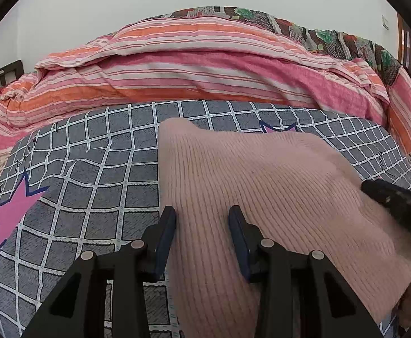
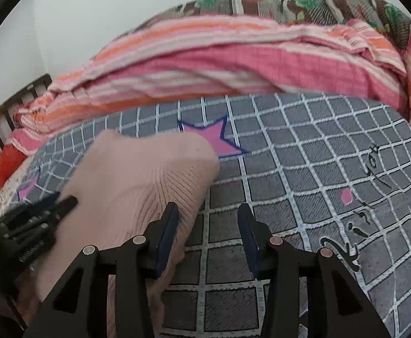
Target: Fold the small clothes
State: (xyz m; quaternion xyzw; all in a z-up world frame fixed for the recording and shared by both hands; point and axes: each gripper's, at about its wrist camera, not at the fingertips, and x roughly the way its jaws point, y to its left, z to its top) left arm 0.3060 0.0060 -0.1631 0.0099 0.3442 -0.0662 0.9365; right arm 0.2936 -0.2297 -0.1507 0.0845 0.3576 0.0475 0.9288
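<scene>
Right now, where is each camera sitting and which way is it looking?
Left wrist: sits on the left gripper, looking forward and down along its fingers at the pink knit garment between them; the right gripper shows beside it.
Right wrist: sits on the right gripper, facing the grey checked sheet; the left gripper shows.
Both share the garment, sheet and striped quilt.

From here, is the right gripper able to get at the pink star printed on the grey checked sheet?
Probably yes: the pink star lies ahead of the right gripper on open sheet; the pink ribbed knit garment overlaps only its near-left edge.
</scene>
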